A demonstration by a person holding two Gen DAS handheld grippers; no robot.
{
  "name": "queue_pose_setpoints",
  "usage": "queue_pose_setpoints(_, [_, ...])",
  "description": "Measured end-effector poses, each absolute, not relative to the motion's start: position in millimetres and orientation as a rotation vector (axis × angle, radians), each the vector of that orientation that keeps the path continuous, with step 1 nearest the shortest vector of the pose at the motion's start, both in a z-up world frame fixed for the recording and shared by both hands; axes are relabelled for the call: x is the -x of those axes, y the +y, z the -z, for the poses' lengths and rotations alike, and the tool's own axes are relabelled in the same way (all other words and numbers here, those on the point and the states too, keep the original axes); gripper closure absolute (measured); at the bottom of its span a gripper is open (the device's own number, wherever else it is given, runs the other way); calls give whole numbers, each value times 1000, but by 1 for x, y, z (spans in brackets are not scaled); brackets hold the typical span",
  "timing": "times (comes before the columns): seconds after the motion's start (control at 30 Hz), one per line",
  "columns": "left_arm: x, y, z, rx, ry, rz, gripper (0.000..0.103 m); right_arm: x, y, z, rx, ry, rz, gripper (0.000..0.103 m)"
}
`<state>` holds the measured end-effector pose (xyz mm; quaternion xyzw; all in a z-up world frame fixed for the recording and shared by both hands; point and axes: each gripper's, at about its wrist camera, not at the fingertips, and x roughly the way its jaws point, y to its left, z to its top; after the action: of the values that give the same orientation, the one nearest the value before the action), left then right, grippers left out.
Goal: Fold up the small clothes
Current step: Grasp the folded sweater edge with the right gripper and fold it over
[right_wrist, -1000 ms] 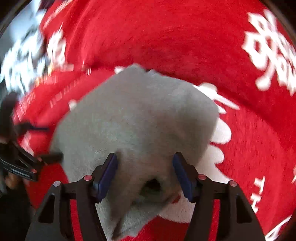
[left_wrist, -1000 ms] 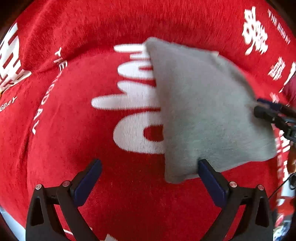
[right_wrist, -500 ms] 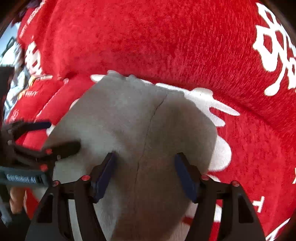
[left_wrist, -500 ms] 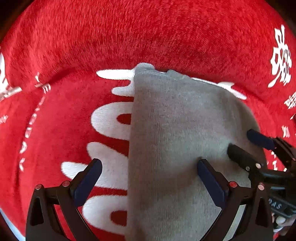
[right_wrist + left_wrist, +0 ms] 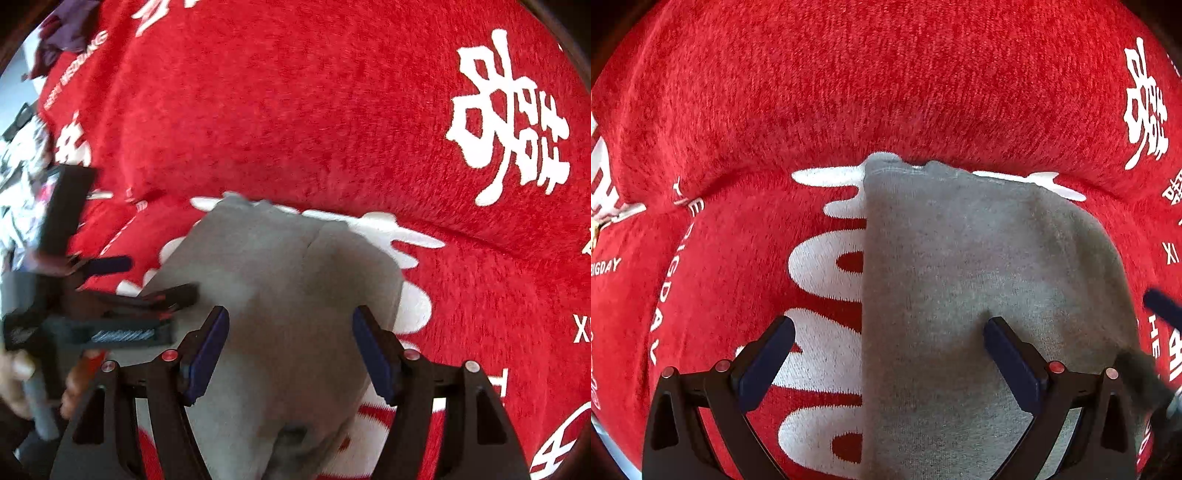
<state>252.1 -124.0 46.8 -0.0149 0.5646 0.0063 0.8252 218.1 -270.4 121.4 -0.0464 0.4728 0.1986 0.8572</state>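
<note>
Since a second ago the small grey knitted garment point(image 5: 979, 295) has gone from hanging lifted to lying flat, folded, on the red plush blanket with white lettering point(image 5: 849, 92). One garment, one blanket, no containers. Left gripper point(image 5: 886, 350): spread, straddling the garment's straight left edge. Right gripper point(image 5: 290, 350): spread above the garment, pinching nothing.

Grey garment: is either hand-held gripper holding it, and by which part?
Neither. The grey garment lies flat on the red blanket; left hand-held gripper and right hand-held gripper hang open over it.
</note>
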Motion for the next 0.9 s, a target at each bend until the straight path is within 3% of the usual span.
queue_pose_setpoints(0.23, [-243,-126,-61,-24,1183,-2,0,-182,-271,-95,244,1027,-403,30])
queue_pose_setpoints(0.4, [-232,-115,-83,-20,1127,56,0,-178,-310,-115,117,1039,-374,27])
queue_pose_setpoints(0.57, [-246,-95,-69,78,1230,22,0,-193,-346,-121,-104,1053,-337,22])
queue_pose_setpoints(0.9, [-263,-112,-28,278,1378,179,0,-246,-336,-64,-353,1234,-379,22])
